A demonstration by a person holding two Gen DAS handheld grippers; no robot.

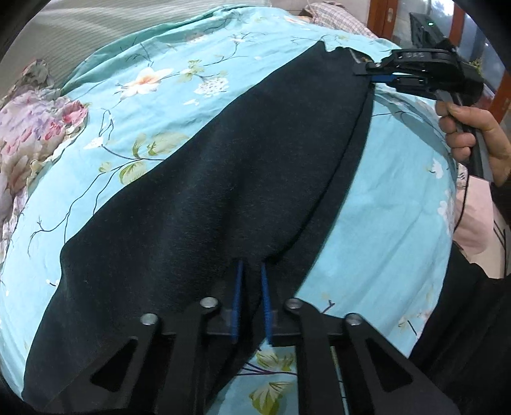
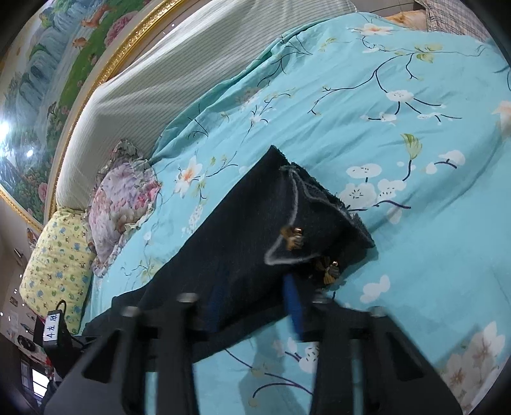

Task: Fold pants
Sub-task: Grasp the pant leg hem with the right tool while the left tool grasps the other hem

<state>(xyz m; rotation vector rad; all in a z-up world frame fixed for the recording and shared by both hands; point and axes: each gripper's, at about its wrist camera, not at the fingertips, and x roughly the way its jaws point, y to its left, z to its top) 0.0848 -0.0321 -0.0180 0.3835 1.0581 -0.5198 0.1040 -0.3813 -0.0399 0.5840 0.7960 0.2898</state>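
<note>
Dark navy pants [image 1: 223,159] lie stretched out flat across a teal floral bed cover [image 1: 153,105]. My left gripper [image 1: 250,271] is shut on the near end, with a fold of cloth pinched between its blue pads. At the far end, my right gripper [image 1: 367,71] clamps the edge of the pants, held by a person's hand [image 1: 466,127]. In the right wrist view the pants [image 2: 230,242] show a frayed hem with small butterfly ornaments [image 2: 290,237]. There the right gripper [image 2: 255,298] has the cloth between its blue pads, and that part is blurred.
A floral pillow [image 2: 124,204] and a yellow patterned pillow [image 2: 54,265] lie by the striped headboard [image 2: 153,83]. A checked cloth [image 1: 338,16] sits at the bed's far corner. The bed's edge falls off at the right, by pink fabric [image 1: 476,223].
</note>
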